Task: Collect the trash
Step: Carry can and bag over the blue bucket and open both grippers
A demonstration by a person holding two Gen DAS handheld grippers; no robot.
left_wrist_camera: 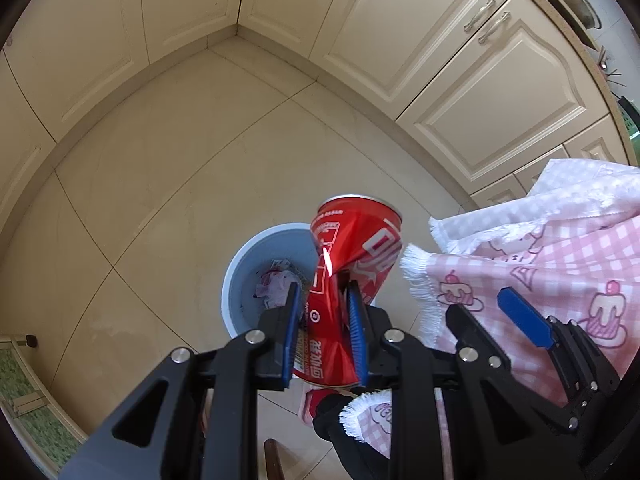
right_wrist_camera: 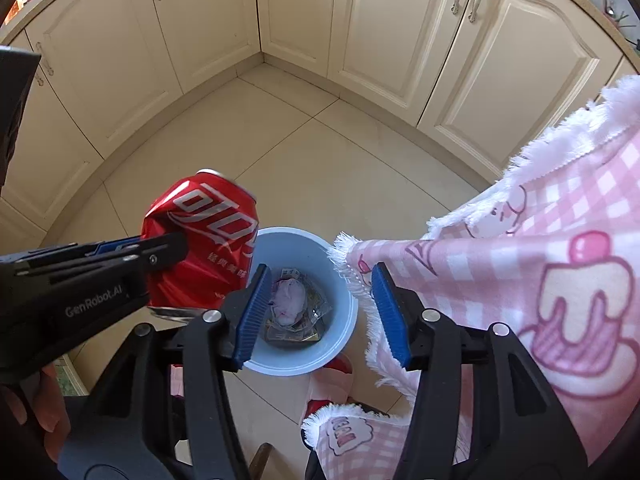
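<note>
Right now my left gripper [left_wrist_camera: 324, 322] is pinching a crushed red can [left_wrist_camera: 352, 264], the blue pads [left_wrist_camera: 291, 332] pressed into its dented middle so the can's top end sticks out past the fingertips. From the right wrist view the can [right_wrist_camera: 200, 244] hangs over the near-left rim of the pale blue bin [right_wrist_camera: 340, 300], partly above the opening and partly outside it. Crumpled wrappers and a wad of tissue [right_wrist_camera: 290, 300] already lie in the bottom of the bin. My right gripper [right_wrist_camera: 320, 316] is spread wide with nothing between its pads [right_wrist_camera: 252, 320], and I look straight down through the gap into the bin. A pink checked cloth [right_wrist_camera: 520, 280] with a white fringe hangs close on the right, its frayed edge just beside the bin's right rim and brushing near my right finger. Beyond the bin the tiled floor [left_wrist_camera: 180, 180] lies open up to the corner where the cream cabinets [left_wrist_camera: 460, 60] meet, so the room on the left and ahead is free while the right side is crowded by the cloth.
</note>
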